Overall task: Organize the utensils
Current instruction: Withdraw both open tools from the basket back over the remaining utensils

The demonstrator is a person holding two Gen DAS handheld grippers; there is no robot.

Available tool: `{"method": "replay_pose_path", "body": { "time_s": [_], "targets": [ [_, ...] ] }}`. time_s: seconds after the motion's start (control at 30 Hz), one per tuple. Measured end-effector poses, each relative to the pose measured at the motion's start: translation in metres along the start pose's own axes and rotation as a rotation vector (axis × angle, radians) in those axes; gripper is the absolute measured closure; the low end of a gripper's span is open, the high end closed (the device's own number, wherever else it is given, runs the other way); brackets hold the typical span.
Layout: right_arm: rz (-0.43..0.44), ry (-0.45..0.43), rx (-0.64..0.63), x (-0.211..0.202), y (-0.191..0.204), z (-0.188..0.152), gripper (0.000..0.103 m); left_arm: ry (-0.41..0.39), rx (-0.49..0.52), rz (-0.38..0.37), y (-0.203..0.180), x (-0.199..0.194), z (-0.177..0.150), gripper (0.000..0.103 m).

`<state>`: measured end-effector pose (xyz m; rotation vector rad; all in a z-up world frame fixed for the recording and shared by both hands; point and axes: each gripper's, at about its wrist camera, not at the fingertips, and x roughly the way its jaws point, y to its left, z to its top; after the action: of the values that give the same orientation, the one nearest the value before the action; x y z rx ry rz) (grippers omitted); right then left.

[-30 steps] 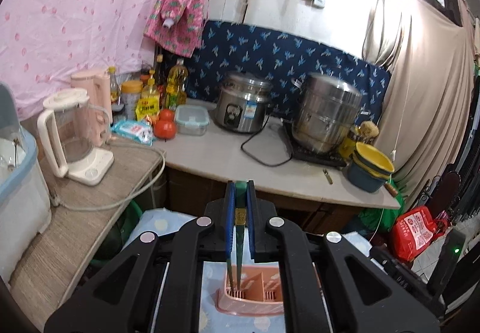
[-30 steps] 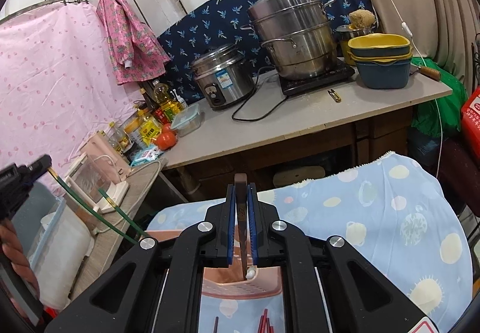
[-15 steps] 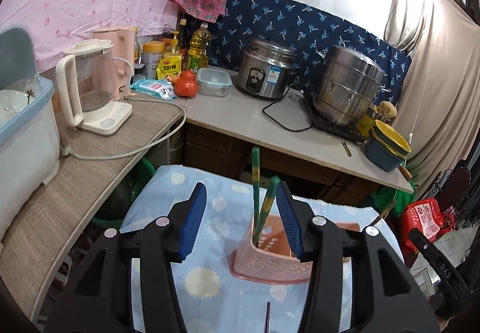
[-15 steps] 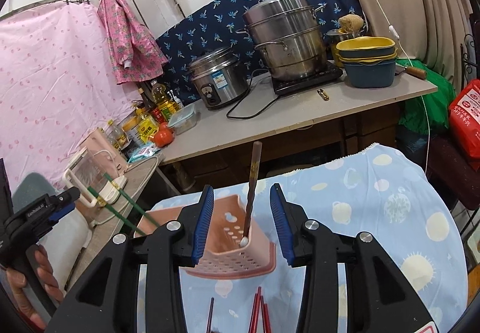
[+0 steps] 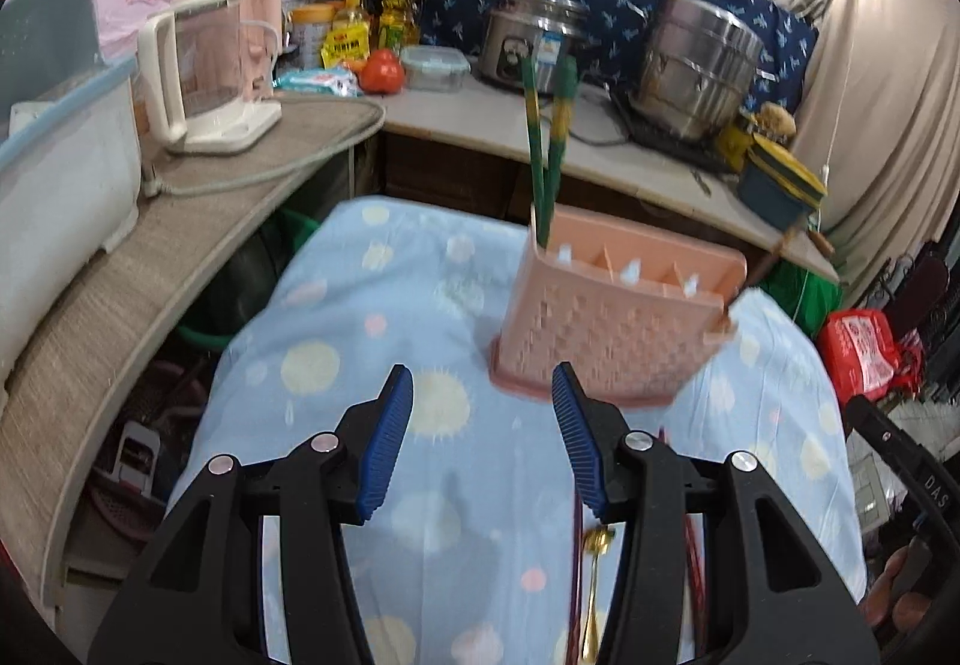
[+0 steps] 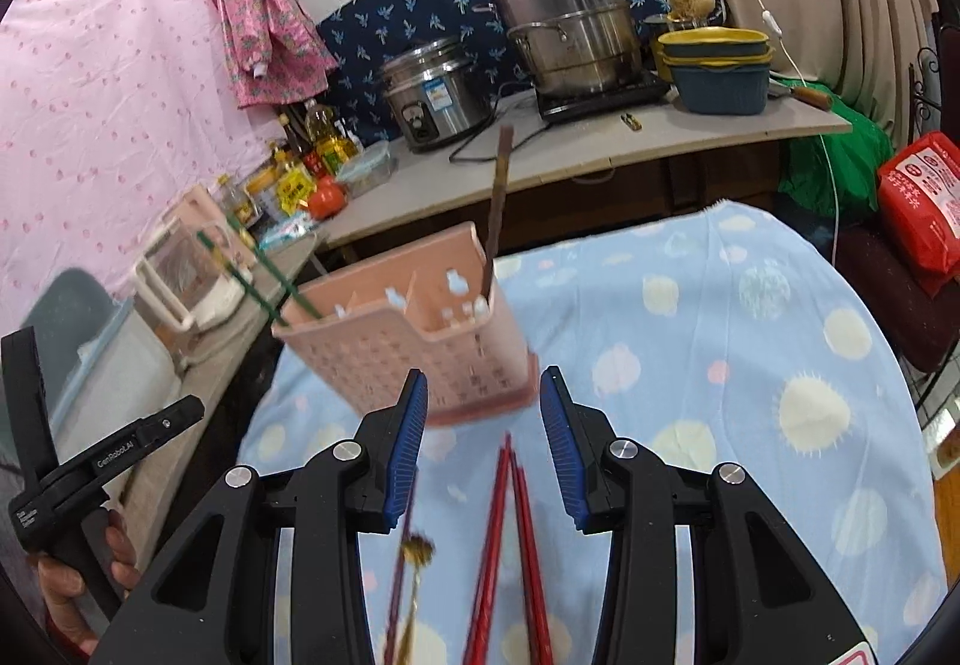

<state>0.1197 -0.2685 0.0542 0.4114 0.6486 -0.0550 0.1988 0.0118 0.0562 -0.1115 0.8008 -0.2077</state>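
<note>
A pink slotted utensil holder (image 5: 612,329) stands on the blue dotted tablecloth (image 5: 360,365). Two green chopsticks (image 5: 543,143) lean in its left end compartment, and a brown chopstick (image 6: 498,197) stands in the right end one. My left gripper (image 5: 480,371) is open and empty, just short of the holder. My right gripper (image 6: 484,374) is also open and empty in front of the holder (image 6: 408,359). Below the right gripper's fingers lie red chopsticks (image 6: 510,533) and a gold spoon (image 6: 418,551) on the cloth. The gold spoon (image 5: 594,575) also shows beneath the left gripper's right finger.
Behind the table runs a counter (image 6: 600,155) with a rice cooker (image 6: 435,95), a steel steamer pot (image 6: 570,35) and stacked basins (image 6: 717,65). A kettle (image 5: 198,71) sits on the side shelf at the left. A hand (image 6: 66,587) holds the left tool.
Both grippers were shut on utensils above the holder. They opened, leaving the green chopsticks and the brown chopstick standing in it, and have drawn back and down towards the cloth.
</note>
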Motion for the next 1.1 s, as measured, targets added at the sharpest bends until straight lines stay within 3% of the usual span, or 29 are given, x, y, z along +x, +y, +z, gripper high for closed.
{"method": "replay_pose_path", "body": {
  "time_s": [0.3,0.67,0.83,1.1],
  "targets": [
    [-0.078,0.116,-0.024,-0.008,-0.013,-0.079,0.064,0.166,0.057,-0.002,-0.004,0.014,-0.087,0.057],
    [-0.139,0.232,-0.037,-0.021,-0.032,-0.16,0.064,0.267,0.134,-0.037,-0.021,0.008,-0.156,0.057],
    [-0.144,0.257,-0.039,-0.024,-0.034,-0.18,0.064,0.286,0.148,-0.045,-0.026,0.005,-0.175,0.057],
    [-0.178,0.252,-0.087,-0.022,-0.028,-0.181,0.064,0.288,0.156,-0.04,-0.03,0.003,-0.181,0.057]
  ]
}}
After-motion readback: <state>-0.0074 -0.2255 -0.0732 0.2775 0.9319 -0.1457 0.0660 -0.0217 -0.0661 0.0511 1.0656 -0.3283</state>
